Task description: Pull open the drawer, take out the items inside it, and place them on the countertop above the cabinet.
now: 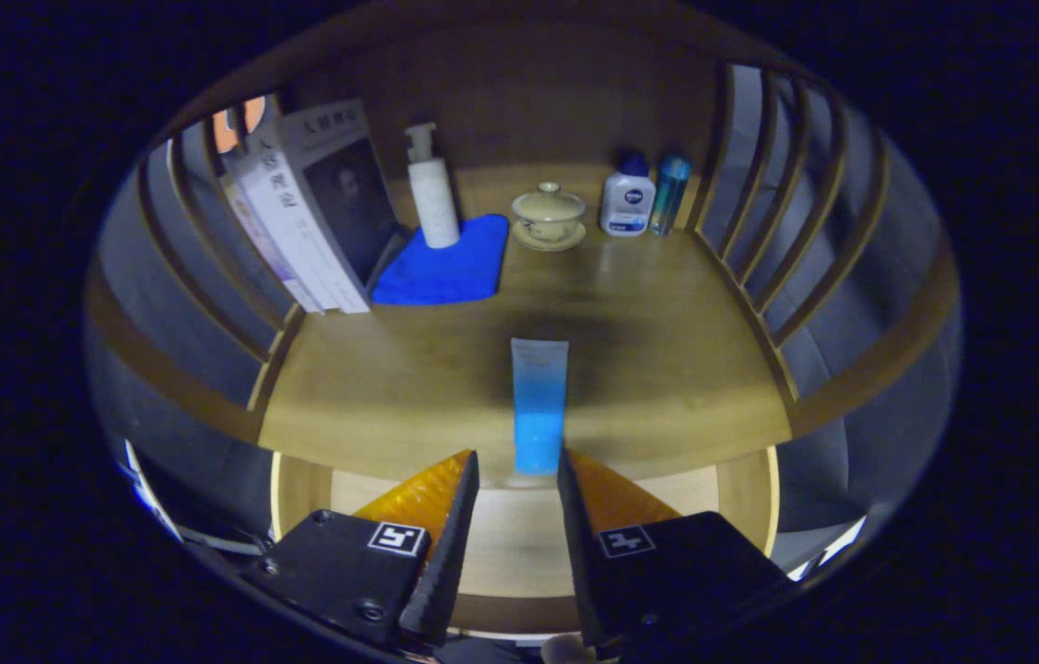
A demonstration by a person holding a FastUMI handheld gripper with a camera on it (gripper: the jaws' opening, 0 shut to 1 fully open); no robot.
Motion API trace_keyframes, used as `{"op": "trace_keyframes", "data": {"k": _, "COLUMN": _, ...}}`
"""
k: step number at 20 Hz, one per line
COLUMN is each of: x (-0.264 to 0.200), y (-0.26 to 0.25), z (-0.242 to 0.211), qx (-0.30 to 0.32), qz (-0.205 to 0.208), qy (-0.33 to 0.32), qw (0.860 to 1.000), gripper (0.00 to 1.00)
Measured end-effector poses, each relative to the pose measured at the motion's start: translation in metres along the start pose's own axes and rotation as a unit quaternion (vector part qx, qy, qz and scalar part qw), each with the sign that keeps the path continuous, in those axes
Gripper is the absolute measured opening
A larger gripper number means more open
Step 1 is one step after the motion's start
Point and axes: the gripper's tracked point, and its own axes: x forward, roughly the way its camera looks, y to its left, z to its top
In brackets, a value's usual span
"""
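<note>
The claw [515,466] is released, its 2 fingers spread with the near end of a blue tube [537,403] showing in the gap, untouched. The tube lies flat on the table [667,369], pointing away from the fingers. Below them the drawer [519,544] stands open. Beyond the tube sit a blue cloth [445,267], a pump bottle [432,189] and a lidded cup [549,215].

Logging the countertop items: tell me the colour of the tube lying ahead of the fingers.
The tube is blue, fading to pale translucent at its far end; gripper view.
</note>
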Motion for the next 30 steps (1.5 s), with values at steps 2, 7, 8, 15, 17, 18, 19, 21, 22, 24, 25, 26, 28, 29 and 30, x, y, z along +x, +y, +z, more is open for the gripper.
{"op": "trace_keyframes", "data": {"k": 2, "x": -0.025, "y": 0.003, "z": -0.015, "qx": -0.009, "qz": 0.011, "qy": -0.038, "qw": 0.999, "gripper": 0.6}}
{"op": "trace_keyframes", "data": {"k": 7, "x": -0.088, "y": 0.009, "z": -0.066, "qx": -0.031, "qz": 0.029, "qy": -0.132, "qw": 0.99, "gripper": 0.85}}
{"op": "trace_keyframes", "data": {"k": 8, "x": -0.1, "y": 0.013, "z": -0.08, "qx": -0.033, "qz": 0.036, "qy": -0.146, "qw": 0.988, "gripper": 0.92}}
{"op": "trace_keyframes", "data": {"k": 15, "x": -0.148, "y": 0.007, "z": -0.142, "qx": -0.03, "qz": 0.037, "qy": -0.266, "qw": 0.963, "gripper": 0.95}}
{"op": "trace_keyframes", "data": {"k": 17, "x": -0.155, "y": 0.003, "z": -0.156, "qx": -0.018, "qz": 0.039, "qy": -0.296, "qw": 0.954, "gripper": 0.95}}
{"op": "trace_keyframes", "data": {"k": 18, "x": -0.156, "y": -0.001, "z": -0.161, "qx": -0.01, "qz": 0.04, "qy": -0.313, "qw": 0.949, "gripper": 0.96}}
{"op": "trace_keyframes", "data": {"k": 19, "x": -0.157, "y": -0.003, "z": -0.161, "qx": -0.006, "qz": 0.039, "qy": -0.327, "qw": 0.944, "gripper": 0.97}}
{"op": "trace_keyframes", "data": {"k": 21, "x": -0.151, "y": -0.012, "z": -0.172, "qx": 0.004, "qz": 0.037, "qy": -0.35, "qw": 0.936, "gripper": 0.98}}
{"op": "trace_keyframes", "data": {"k": 22, "x": -0.149, "y": -0.015, "z": -0.178, "qx": 0.003, "qz": 0.035, "qy": -0.361, "qw": 0.932, "gripper": 0.98}}
{"op": "trace_keyframes", "data": {"k": 24, "x": -0.136, "y": -0.024, "z": -0.187, "qx": -0.013, "qz": 0.015, "qy": -0.373, "qw": 0.928, "gripper": 0.98}}
{"op": "trace_keyframes", "data": {"k": 25, "x": -0.13, "y": -0.031, "z": -0.192, "qx": -0.019, "qz": 0.001, "qy": -0.376, "qw": 0.927, "gripper": 0.98}}
{"op": "trace_keyframes", "data": {"k": 26, "x": -0.122, "y": -0.03, "z": -0.199, "qx": -0.025, "qz": -0.004, "qy": -0.381, "qw": 0.924, "gripper": 0.98}}
{"op": "trace_keyframes", "data": {"k": 28, "x": -0.106, "y": -0.026, "z": -0.214, "qx": -0.028, "qz": -0.001, "qy": -0.382, "qw": 0.924, "gripper": 0.98}}
{"op": "trace_keyframes", "data": {"k": 29, "x": -0.099, "y": -0.023, "z": -0.219, "qx": -0.036, "qz": 0.001, "qy": -0.384, "qw": 0.923, "gripper": 0.98}}
{"op": "trace_keyframes", "data": {"k": 30, "x": -0.091, "y": -0.024, "z": -0.223, "qx": -0.039, "qz": -0.001, "qy": -0.382, "qw": 0.923, "gripper": 0.98}}
